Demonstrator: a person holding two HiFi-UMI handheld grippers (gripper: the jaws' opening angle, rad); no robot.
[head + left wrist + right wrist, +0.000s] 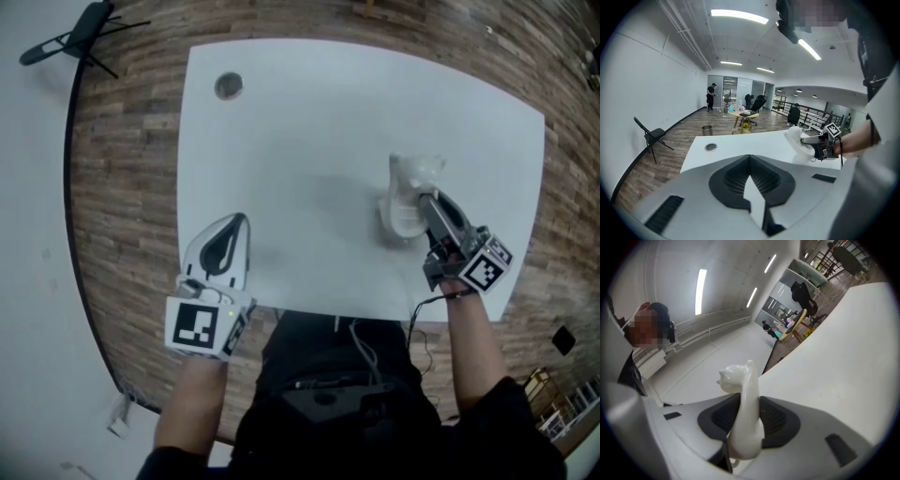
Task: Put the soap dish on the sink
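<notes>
The soap dish (408,192) is glossy white ceramic with a small animal-like figure on its rim. My right gripper (427,204) is shut on it, over the right half of the white table (328,122). In the right gripper view the soap dish (743,408) stands edge-on between the dark pads of the right gripper (743,427). From the left gripper view the soap dish (799,143) shows at right, in the other gripper. My left gripper (228,234) hangs over the table's near left edge. The left gripper (750,161) has its jaw tips together with nothing in them. No sink is in view.
A round metal-rimmed hole (229,86) sits in the table's far left corner. A black folding chair (84,33) stands on the wood floor beyond it. Far across the room are a small round table (743,115) and several people.
</notes>
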